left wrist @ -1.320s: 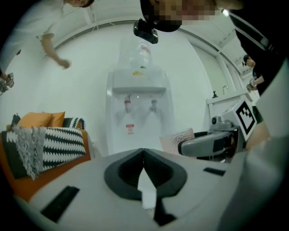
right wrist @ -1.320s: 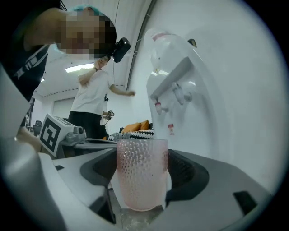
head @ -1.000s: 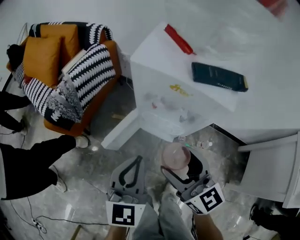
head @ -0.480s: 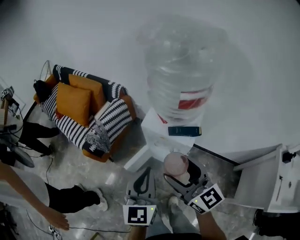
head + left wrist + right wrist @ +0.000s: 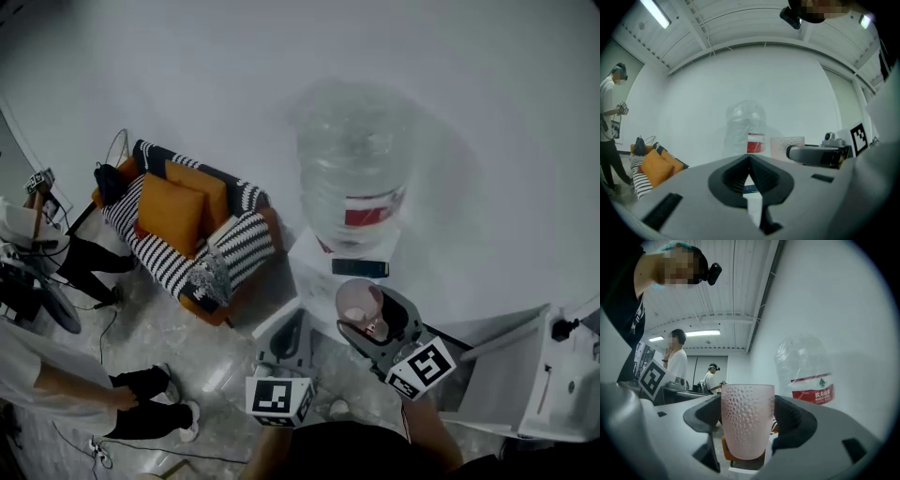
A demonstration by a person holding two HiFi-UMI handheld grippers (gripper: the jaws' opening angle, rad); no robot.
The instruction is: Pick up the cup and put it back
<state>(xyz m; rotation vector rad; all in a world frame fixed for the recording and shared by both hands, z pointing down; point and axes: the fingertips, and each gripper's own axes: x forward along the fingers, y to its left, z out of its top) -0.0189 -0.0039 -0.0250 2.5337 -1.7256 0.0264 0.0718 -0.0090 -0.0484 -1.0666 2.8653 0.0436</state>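
A frosted pink dimpled cup [image 5: 746, 420] stands upright between the jaws of my right gripper [image 5: 747, 427], which is shut on it. In the head view the cup [image 5: 359, 306] hangs in the right gripper [image 5: 370, 323] just in front of a white water dispenser [image 5: 319, 267] topped by a large clear water bottle [image 5: 352, 178]. My left gripper [image 5: 286, 337] hangs lower and to the left, jaws shut with nothing between them. From the left gripper view [image 5: 750, 176] the cup [image 5: 786, 146] shows to the right, with the bottle [image 5: 746, 129] behind.
A dark flat box [image 5: 360, 268] lies on the dispenser top. An orange and striped armchair [image 5: 192, 230] stands to the left. A person [image 5: 56, 394] stands at the lower left. A white cabinet [image 5: 548, 384] is at the right. People [image 5: 677, 364] stand far back.
The head view has risen and pulled back, so the whole water bottle now shows. My right gripper has lifted the cup a little toward the dispenser. The left gripper stays low.
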